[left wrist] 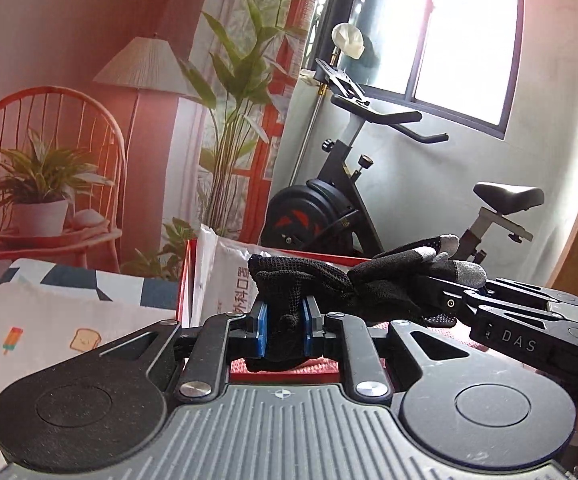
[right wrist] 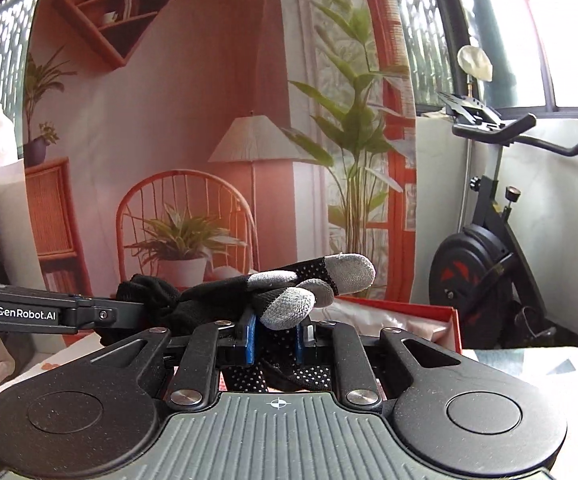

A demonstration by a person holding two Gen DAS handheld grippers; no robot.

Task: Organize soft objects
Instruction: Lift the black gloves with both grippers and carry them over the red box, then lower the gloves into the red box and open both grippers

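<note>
— So, what are the tongs doing?
— The left gripper (left wrist: 285, 330) has its blue pads pinched on the cuff end of a black knitted glove with grey fingertips (left wrist: 373, 280). The right gripper (right wrist: 275, 334) is clamped on the same glove (right wrist: 249, 292) nearer the fingers.
— And where is the glove?
— Stretched between the two, held in the air above a red cardboard box (left wrist: 187, 280), with a black exercise bike (left wrist: 329, 204) behind.
</note>
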